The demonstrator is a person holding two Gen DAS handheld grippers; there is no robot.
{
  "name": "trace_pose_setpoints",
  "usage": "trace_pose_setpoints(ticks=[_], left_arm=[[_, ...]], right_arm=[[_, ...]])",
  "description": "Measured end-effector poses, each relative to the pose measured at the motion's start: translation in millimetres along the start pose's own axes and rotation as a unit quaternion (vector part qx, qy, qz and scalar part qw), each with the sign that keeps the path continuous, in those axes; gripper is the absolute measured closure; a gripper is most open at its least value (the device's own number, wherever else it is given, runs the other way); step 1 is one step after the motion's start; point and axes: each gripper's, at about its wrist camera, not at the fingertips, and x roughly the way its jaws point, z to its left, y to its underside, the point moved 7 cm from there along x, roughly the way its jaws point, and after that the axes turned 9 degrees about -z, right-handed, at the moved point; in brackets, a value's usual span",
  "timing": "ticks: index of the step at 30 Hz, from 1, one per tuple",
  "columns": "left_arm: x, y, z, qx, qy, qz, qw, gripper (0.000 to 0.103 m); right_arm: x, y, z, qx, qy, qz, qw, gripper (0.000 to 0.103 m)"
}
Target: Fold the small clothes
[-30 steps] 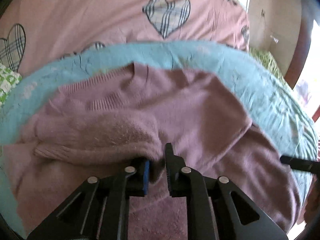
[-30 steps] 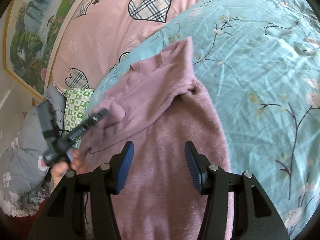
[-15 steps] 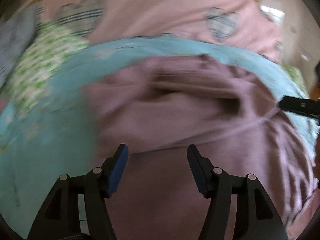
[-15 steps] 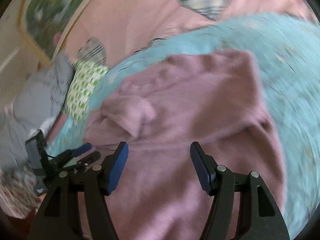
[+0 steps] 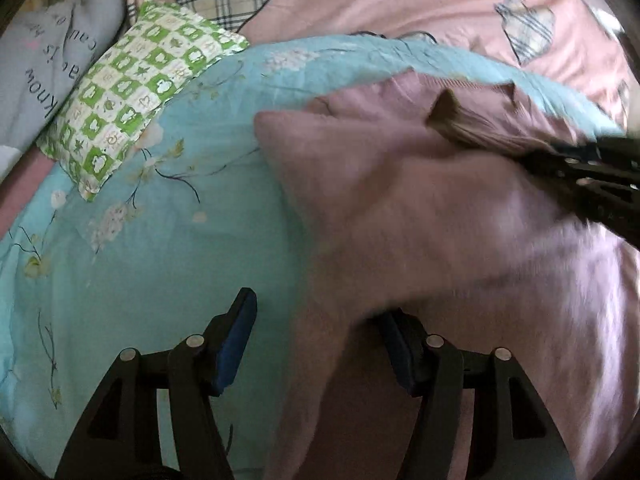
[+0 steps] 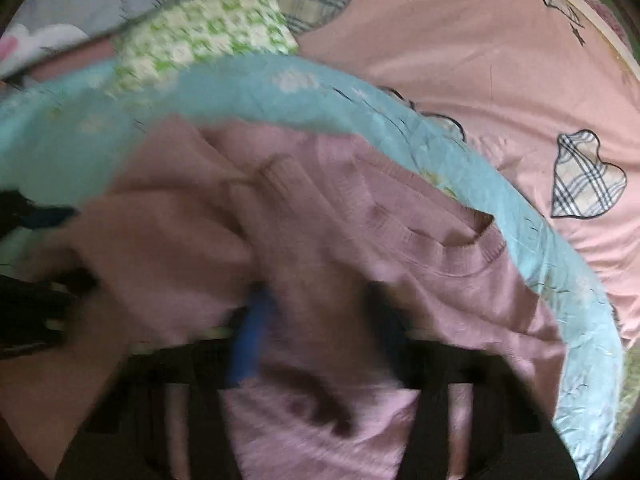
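A mauve knit sweater (image 5: 420, 208) lies on the light blue floral cover (image 5: 140, 248), collar (image 6: 472, 236) toward the far side. My left gripper (image 5: 320, 340) is low at the sweater's left side. Its jaws are closing, still apart, with the sweater's edge lying between the fingers and the pads not pressing on it. My right gripper (image 6: 316, 332) is blurred; its jaws are closing on a sleeve (image 6: 296, 240) that fills the gap. In the left wrist view the right gripper (image 5: 536, 156) reaches in from the right with a lifted fold of the sweater at its tips.
A green checked pillow (image 5: 136, 92) and a grey printed pillow (image 5: 48, 52) lie at the far left. A pink duvet with plaid hearts (image 5: 400, 4) lies behind the blue cover. Bare blue cover stretches left of the sweater.
My left gripper let go of the folded sleeve, opened and moved left to the sweater's side edge. My right gripper swung across over the sweater and closed on a sleeve.
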Motion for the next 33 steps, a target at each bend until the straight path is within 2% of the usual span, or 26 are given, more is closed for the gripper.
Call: trace_pose_setpoints(ticks=[1, 2, 4, 6, 7, 9, 11, 12, 16, 19, 20, 21, 22, 24, 25, 26, 28, 30, 32, 33], left_arm=[[0.0, -4.6, 0.4, -0.008, 0.0, 0.0, 1.0, 0.049], [1.2, -9.5, 2.2, -0.016, -0.002, -0.001, 0.9999, 0.055], [0.8, -14.3, 5.6, -0.028, -0.005, -0.005, 0.9996, 0.062], [-1.0, -12.7, 7.8, -0.039, -0.001, -0.007, 0.9992, 0.074], [-1.2, -9.6, 8.1, -0.042, -0.001, -0.005, 0.9991, 0.075], [0.7, -1.9, 8.8, -0.045, -0.002, 0.003, 0.999, 0.076], [2.2, 4.9, 8.8, -0.043, -0.005, 0.009, 0.999, 0.076], [1.0, 6.5, 8.9, -0.043, -0.007, 0.009, 0.999, 0.076], [-1.6, 8.5, 9.8, -0.039, -0.013, 0.009, 0.9991, 0.076], [-1.9, 10.0, 10.1, -0.032, -0.015, 0.007, 0.9994, 0.076], [-1.9, 9.9, 10.5, -0.033, -0.015, 0.007, 0.9993, 0.076], [-1.5, 9.8, 10.8, -0.035, -0.015, 0.008, 0.9992, 0.076], [-1.3, 9.6, 10.9, -0.037, -0.017, 0.008, 0.9991, 0.076], [-0.4, 7.6, 11.3, -0.041, -0.018, 0.01, 0.9989, 0.077], [-0.6, 6.5, 11.2, -0.041, -0.019, 0.009, 0.9989, 0.078], [-0.9, 6.1, 11.2, -0.041, -0.018, 0.008, 0.999, 0.079], [-1.2, 7.4, 12.0, -0.044, -0.017, 0.008, 0.9988, 0.079], [-0.1, 9.5, 11.5, -0.043, -0.015, 0.01, 0.9989, 0.079], [0.2, 10.6, 9.8, -0.035, -0.014, 0.011, 0.9992, 0.079], [-0.3, 11.6, 8.7, -0.03, -0.011, 0.013, 0.9994, 0.077]], right_arm=[[-5.1, -2.5, -13.2, 0.041, -0.011, -0.01, 0.999, 0.095], [-14.3, -4.8, -28.0, 0.085, -0.018, -0.026, 0.996, 0.095], [-39.2, -6.4, -68.6, 0.186, -0.019, -0.067, 0.98, 0.095], [-61.4, 9.5, -111.1, 0.286, -0.016, -0.095, 0.953, 0.095], [-70.0, 28.6, -134.7, 0.344, -0.016, -0.1, 0.933, 0.095], [-72.8, 67.8, -160.3, 0.409, -0.017, -0.09, 0.908, 0.095], [-68.3, 96.9, -167.7, 0.436, -0.018, -0.067, 0.897, 0.095], [-64.4, 114.9, -169.3, 0.457, -0.026, -0.053, 0.887, 0.095], [-61.9, 144.4, -169.9, 0.504, -0.05, -0.042, 0.861, 0.092], [-62.9, 147.6, -176.1, 0.53, -0.061, -0.051, 0.844, 0.075], [-62.9, 147.7, -179.1, 0.539, -0.069, -0.059, 0.838, 0.066], [-60.8, 146.0, -183.1, 0.553, -0.076, -0.069, 0.827, 0.059], [-59.4, 146.0, -185.8, 0.561, -0.077, -0.073, 0.821, 0.057], [-49.8, 142.6, -187.8, 0.566, -0.074, -0.067, 0.818, 0.058], [-44.9, 141.0, -188.0, 0.563, -0.074, -0.058, 0.821, 0.065], [-42.4, 139.4, -188.6, 0.559, -0.071, -0.053, 0.824, 0.097], [-59.1, 129.6, -195.4, 0.546, -0.055, -0.087, 0.832, 0.096], [-82.5, 123.8, -199.2, 0.517, -0.021, -0.111, 0.849, 0.096], [-86.6, 130.6, -198.6, 0.511, -0.008, -0.093, 0.854, 0.096], [-81.6, 139.2, -195.4, 0.511, -0.014, -0.068, 0.857, 0.095]])
